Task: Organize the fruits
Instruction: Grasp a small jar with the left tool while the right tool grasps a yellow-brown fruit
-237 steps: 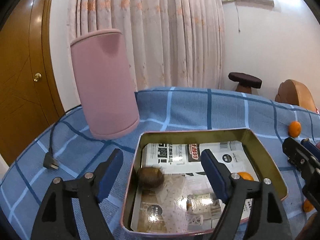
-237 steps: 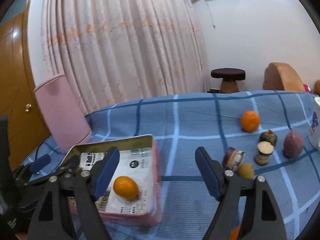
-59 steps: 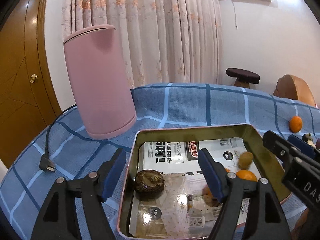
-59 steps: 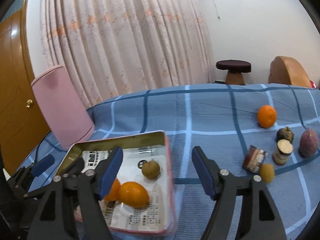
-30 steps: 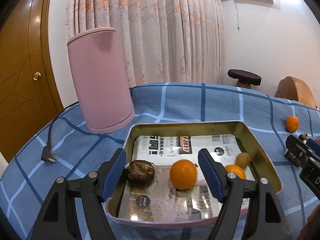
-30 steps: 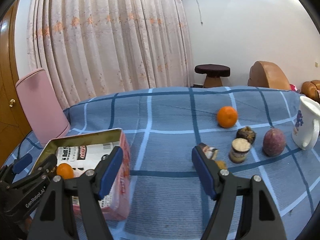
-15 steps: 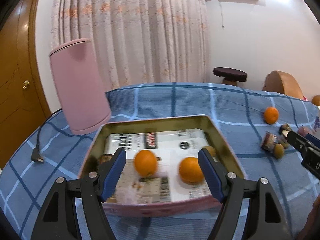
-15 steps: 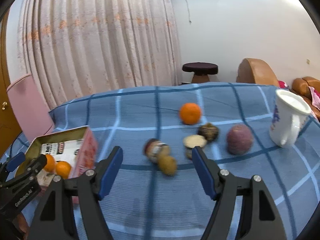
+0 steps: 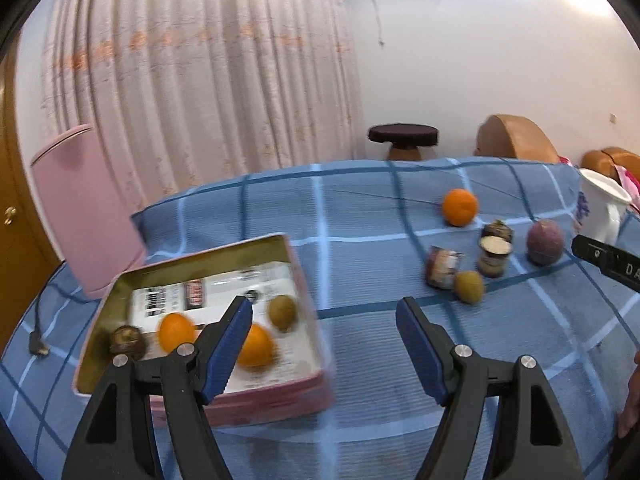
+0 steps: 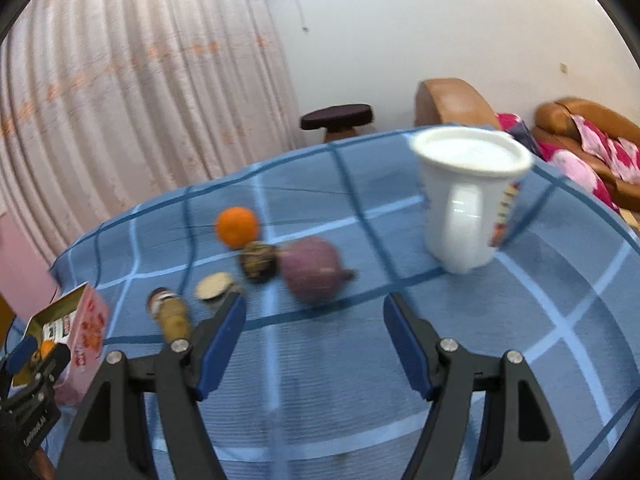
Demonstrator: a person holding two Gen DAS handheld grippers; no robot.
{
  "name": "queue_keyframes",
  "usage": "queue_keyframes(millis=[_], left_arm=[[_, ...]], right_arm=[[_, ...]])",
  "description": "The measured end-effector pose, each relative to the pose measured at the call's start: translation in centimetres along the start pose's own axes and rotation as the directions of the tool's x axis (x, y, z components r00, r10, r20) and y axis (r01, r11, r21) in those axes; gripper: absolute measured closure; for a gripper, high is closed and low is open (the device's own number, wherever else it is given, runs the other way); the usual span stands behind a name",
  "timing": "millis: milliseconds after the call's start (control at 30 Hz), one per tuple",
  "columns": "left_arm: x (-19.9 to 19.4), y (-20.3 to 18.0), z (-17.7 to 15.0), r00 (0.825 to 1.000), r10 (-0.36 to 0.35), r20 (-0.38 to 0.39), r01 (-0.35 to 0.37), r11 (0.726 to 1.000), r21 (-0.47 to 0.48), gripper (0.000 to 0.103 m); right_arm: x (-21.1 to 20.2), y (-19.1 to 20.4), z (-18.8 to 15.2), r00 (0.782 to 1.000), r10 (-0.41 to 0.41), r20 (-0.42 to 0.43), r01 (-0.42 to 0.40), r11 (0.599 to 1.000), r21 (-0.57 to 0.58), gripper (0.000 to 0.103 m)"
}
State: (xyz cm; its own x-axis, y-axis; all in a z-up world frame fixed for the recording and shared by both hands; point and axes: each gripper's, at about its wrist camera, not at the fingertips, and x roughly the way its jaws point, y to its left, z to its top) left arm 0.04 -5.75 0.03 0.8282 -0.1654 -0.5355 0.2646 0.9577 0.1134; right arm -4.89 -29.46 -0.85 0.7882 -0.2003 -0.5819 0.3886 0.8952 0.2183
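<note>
A pink tin tray (image 9: 224,258) on the blue checked cloth holds two oranges (image 9: 256,345), a yellow-green fruit (image 9: 282,312) and a dark brown fruit (image 9: 127,341). My left gripper (image 9: 324,312) is open and empty at the tray's right edge. Loose on the cloth lie an orange (image 10: 237,227), a purple fruit (image 10: 312,270), a dark fruit (image 10: 258,261), a yellow fruit (image 9: 469,286) and cut pieces (image 9: 494,256). My right gripper (image 10: 314,312) is open and empty just in front of the purple fruit.
A white mug (image 10: 466,200) stands to the right of the loose fruit. A pink cylinder (image 9: 82,208) stands behind the tray, with a black plug (image 9: 38,346) at the left. A stool (image 9: 402,138) and sofa (image 10: 588,136) lie beyond the table.
Both grippers have swung right, away from the tray toward the loose fruit. A yellow-green fruit and a second orange came to lie in the tray. The right gripper is now close to the purple fruit.
</note>
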Motion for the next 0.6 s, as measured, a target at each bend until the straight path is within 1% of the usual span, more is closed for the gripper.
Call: queue_keyframes(millis=[67,100,133,200,267,333,400,500,533,600], left_arm=[[0.4,-1.2,0.2,0.999,-0.031,-0.017,0.031,0.999,0.015,0.027],[0.6,-1.8,0.4,0.999,-0.046,-0.027,0.047,0.999,0.022,0.027],[0.8,-2.6,0.5,0.997,-0.06,-0.037,0.061,0.998,0.029,0.027],[1.2,-3.6,0.7,0.996,-0.073,-0.054,0.075,0.996,0.039,0.027],[1.8,-4.5,0.9,0.992,-0.099,-0.075,0.102,0.994,0.042,0.027],[2.1,-4.7,1.2,0.993,-0.096,-0.076,0.099,0.994,0.047,0.027],[2.4,-4.3,1.4,0.992,-0.09,-0.086,0.094,0.995,0.038,0.027],[2.6,-3.1,1.8,0.992,-0.084,-0.095,0.086,0.996,0.008,0.027],[2.6,-2.6,1.9,0.993,-0.071,-0.091,0.071,0.997,0.001,0.027],[2.6,-1.9,1.9,0.995,-0.045,-0.091,0.044,0.999,-0.007,0.027]], right_arm=[[0.2,-1.0,0.2,1.0,-0.011,-0.008,0.011,1.0,0.01,0.029],[0.3,-1.4,0.4,1.0,-0.016,-0.014,0.016,1.0,0.01,0.033],[0.2,-1.8,0.5,1.0,-0.015,-0.015,0.015,1.0,0.009,0.035],[0.4,-2.4,0.7,1.0,-0.021,-0.023,0.021,1.0,0.003,0.036],[0.6,-3.1,0.9,0.999,-0.011,-0.031,0.011,1.0,0.01,0.036],[1.0,-3.3,1.0,0.999,0.012,-0.046,-0.011,1.0,0.019,0.036],[1.2,-2.9,0.8,0.997,0.053,-0.062,-0.053,0.999,0.006,0.037],[1.6,-0.8,0.4,0.985,0.143,-0.095,-0.148,0.988,-0.049,0.04],[1.9,0.3,0.2,0.977,0.177,-0.118,-0.186,0.98,-0.075,0.04],[2.5,2.4,-0.1,0.959,0.229,-0.165,-0.251,0.96,-0.124,0.045]])
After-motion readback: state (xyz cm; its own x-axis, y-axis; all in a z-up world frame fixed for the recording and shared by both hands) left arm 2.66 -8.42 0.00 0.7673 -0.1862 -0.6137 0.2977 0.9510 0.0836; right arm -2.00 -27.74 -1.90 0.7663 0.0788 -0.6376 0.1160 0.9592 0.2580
